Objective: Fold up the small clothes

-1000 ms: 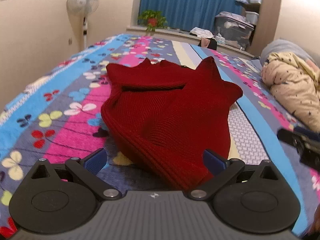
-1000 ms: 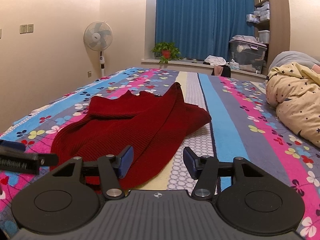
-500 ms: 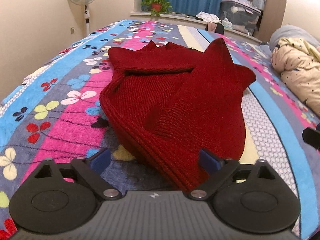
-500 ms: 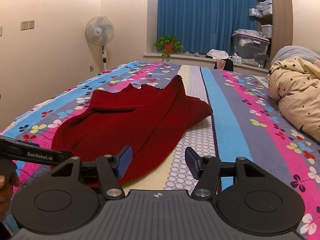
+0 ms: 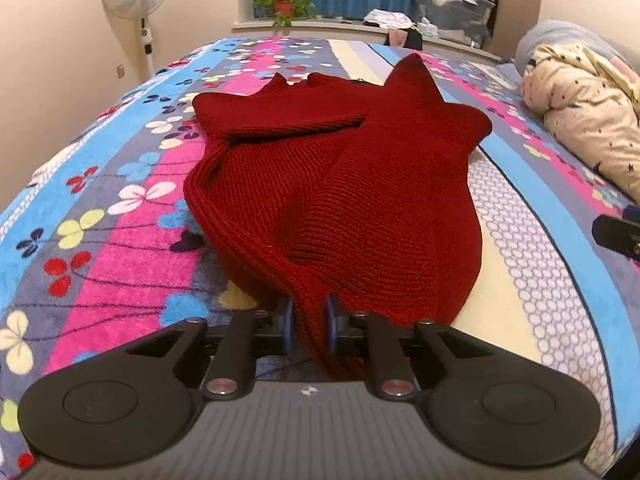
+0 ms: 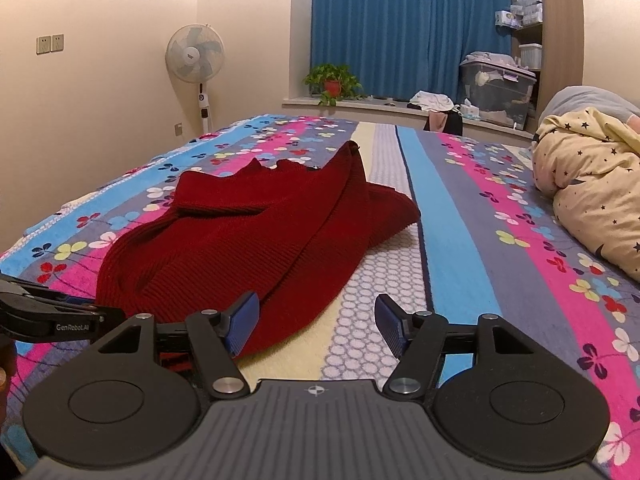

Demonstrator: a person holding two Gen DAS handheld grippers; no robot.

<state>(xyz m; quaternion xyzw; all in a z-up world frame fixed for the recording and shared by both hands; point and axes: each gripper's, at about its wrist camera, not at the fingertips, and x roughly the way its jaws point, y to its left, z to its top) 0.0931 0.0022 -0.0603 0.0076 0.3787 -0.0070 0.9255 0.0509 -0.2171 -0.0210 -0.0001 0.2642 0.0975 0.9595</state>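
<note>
One red knitted garment [image 5: 340,184] is seen lying crumpled on the bed [image 5: 120,216], across the pink, grey and cream stripes of the flowered blanket. Its near hem is drawn into a narrow ridge that runs between the blue pads of the left tongs [image 5: 308,326]. The left tongs are closing and the pads are pressed against that ridge on both sides, so the hem is pinched.

The right tongs [image 6: 316,324] are held spread and are opening; only the cream and honeycomb-patterned stripe of the blanket is seen between the pads. The left pad [image 6: 242,322] lies just beside the garment's near right edge; contact cannot be told. The left tongs are also visible at the left edge of the right wrist view, near the garment's lower left corner.

Containers: a clear plastic storage bin [image 6: 498,92] with a lid is recorded on the window ledge, filled with pale cloth-like items; the contents cannot be identified further. Smaller boxes are stacked on the shelf [image 6: 528,12] above it. A potted plant [image 6: 332,84] in a red pot stands on the same ledge before the blue curtain [image 6: 400,28].

A star-patterned duvet [image 6: 592,192] is bundled at the right of the bed, well apart from the garment. A standing fan [image 6: 196,60] is noted by the left wall.
</note>
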